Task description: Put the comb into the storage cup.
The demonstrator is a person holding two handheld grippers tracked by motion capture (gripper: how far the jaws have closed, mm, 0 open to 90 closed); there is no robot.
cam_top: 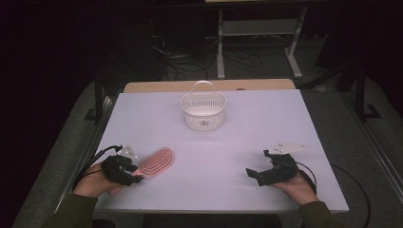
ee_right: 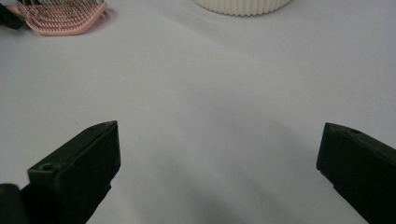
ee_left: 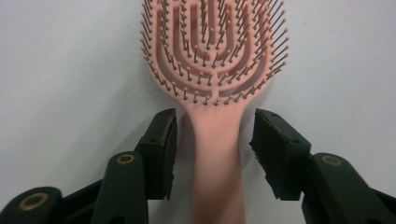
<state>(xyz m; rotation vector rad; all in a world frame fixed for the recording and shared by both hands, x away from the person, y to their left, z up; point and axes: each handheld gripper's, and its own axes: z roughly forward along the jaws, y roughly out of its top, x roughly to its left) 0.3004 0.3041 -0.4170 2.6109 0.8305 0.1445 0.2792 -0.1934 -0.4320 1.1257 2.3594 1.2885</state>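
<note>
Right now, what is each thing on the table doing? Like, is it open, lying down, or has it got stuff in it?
Pink hairbrush: lying flat on the table, bristles up, handle between the left gripper's jaws, not yet squeezed.
White basket: upright, handle raised, looks empty.
Left gripper: open, jaws either side of the brush handle with gaps.
Right gripper: open wide, holding nothing.
White table: bare apart from the brush and basket.

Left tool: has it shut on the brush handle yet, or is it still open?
Open. The left tool straddles the pink hairbrush handle, with white table visible between each jaw and the handle, so nothing is gripped.
</note>
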